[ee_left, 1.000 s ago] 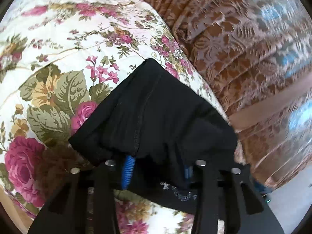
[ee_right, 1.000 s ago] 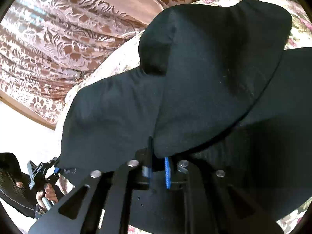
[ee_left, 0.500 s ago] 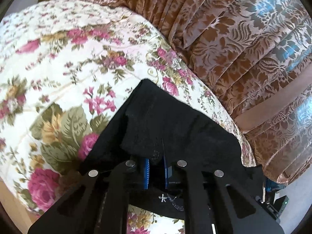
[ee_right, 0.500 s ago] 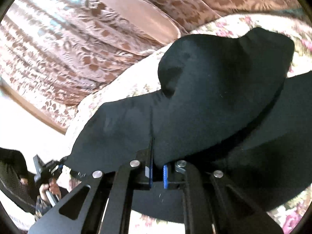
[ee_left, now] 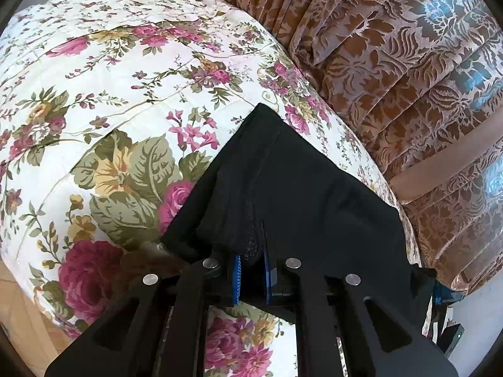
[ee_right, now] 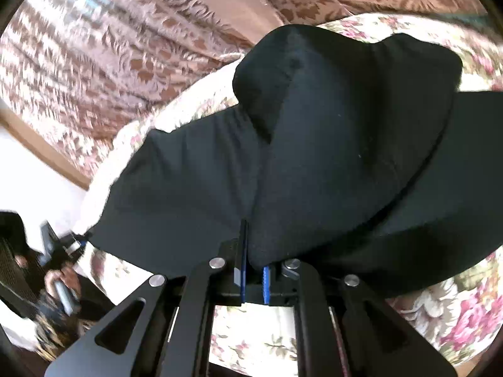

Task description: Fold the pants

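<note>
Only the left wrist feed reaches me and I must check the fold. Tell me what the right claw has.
Observer: The right claw is shut on the pants, pinching a black fold between its blue pads.
Operator: Report how the cloth lies beyond it.
Observer: One layer is doubled over another, with a rounded fold edge on top.
Operator: Say what is at that view's lower left.
Observer: A hand gripping a handle, blurred, beside the bed.
</note>
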{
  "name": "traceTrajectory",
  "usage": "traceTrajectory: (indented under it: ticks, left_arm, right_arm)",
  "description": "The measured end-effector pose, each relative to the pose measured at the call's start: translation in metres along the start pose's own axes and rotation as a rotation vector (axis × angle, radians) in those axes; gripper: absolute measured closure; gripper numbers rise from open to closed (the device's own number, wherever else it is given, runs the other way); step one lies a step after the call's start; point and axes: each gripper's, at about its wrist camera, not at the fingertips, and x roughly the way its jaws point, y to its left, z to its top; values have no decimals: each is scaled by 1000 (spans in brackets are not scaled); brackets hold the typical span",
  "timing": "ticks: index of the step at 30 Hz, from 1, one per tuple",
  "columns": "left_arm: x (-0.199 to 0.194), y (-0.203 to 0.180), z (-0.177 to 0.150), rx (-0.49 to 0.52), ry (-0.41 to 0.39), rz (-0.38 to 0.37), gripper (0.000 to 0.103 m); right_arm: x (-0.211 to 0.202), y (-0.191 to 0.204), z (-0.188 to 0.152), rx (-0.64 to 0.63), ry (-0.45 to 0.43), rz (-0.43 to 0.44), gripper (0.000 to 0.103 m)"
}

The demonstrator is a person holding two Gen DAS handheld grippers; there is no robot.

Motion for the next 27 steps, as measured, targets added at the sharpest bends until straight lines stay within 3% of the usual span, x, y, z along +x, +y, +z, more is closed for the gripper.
traceTrajectory:
  ticks: [3, 8, 13, 17, 23, 25, 27]
  left_arm:
    - [3, 3, -3, -8, 8, 9, 93]
    - [1, 3, -8, 19, 2, 17, 93]
    - [1, 22, -9, -92, 0, -57, 87]
    - [-9, 23, -6, -112, -35, -76, 87]
    - [-4, 16, -2, -59, -36, 45, 87]
    - [-3, 19, -1, -80, -37, 81, 83]
    - [-10, 22, 0, -93, -81, 125, 82]
  right_arm:
    - [18, -5, -6, -2, 48, -38, 97]
    - [28, -13, -7, 30, 58, -27, 97]
    - [28, -12, -6, 30, 63, -31, 97]
    - [27, -14, -7, 38, 66, -28, 97]
    - [27, -16, -7, 50, 72, -9, 95]
    - [28, -19, -7, 66, 83, 3, 94]
    - [28, -18, -5, 57, 97, 6, 94]
